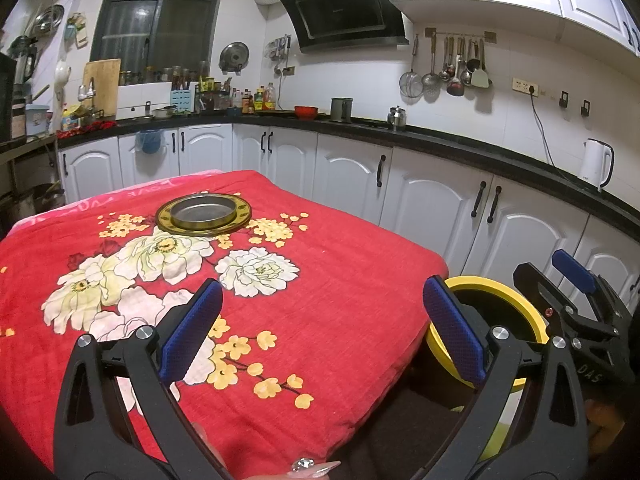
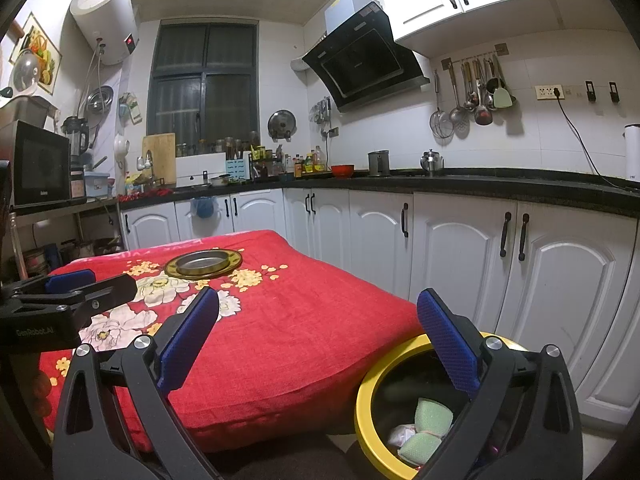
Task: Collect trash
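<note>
While both claws gape empty, trash lies in the bin under the right claw.

Left hand-held gripper: black frame, blue textured pads, silver screws; long rhinestone-decorated fingernail at bottom centre. Right hand-held gripper: same build; white lettering on body.

- red floral cloth covers the table, landmark for the rest
- round metal tray on a brass-coloured ring at the cloth's far end
- white cabinets with black handles behind and right of the cloth
- black counter above them: red bowl, metal kettle, white electric kettle
- range hood and hanging utensils higher up
- microwave left of the cloth
</note>
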`<state>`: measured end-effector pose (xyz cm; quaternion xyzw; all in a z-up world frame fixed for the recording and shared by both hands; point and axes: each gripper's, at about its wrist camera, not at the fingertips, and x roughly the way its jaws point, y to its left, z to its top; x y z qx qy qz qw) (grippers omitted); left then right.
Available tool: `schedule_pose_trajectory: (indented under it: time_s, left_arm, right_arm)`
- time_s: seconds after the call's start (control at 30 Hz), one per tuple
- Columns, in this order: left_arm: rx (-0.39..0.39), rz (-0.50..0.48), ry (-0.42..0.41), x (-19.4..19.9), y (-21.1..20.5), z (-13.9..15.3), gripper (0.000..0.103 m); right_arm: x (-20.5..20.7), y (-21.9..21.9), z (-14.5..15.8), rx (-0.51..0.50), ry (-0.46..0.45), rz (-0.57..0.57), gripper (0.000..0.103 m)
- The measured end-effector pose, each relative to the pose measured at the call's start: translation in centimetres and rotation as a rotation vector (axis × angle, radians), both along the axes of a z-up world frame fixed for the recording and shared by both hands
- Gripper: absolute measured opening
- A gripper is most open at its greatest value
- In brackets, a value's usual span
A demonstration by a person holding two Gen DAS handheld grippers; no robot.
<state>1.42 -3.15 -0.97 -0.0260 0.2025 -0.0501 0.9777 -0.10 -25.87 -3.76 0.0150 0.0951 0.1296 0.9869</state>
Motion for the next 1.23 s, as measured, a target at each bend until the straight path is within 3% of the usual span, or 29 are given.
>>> schedule_pose_trajectory:
  time_s: [0.67, 0.93, 1.07, 1.23]
  left_arm:
    - [-0.003, 0.024, 0.035, 0.5, -0.2, -0.2, 0.092]
    - [-0.048, 0.038, 0.058, 0.9, 0.7, 0.2, 0.092]
    - [-0.109, 0.144, 0.075, 1.7, 4.3, 1.6, 0.092]
    - [-0.139, 0.393, 0.077, 2.2, 14.7, 3.7, 0.092]
  right_arm:
    - [-0.1, -0.9, -0.1, -0.001, 0.013, -0.013, 0.097]
    - [0.7, -0.5, 0.8, -0.012, 0.017, 0.020, 0.097]
    - [2.2, 1.8, 2.4, -0.007, 0.035, 0.106, 0.097]
    - [5.2, 10.8, 4.4, -0.039, 0.140, 0.376, 0.097]
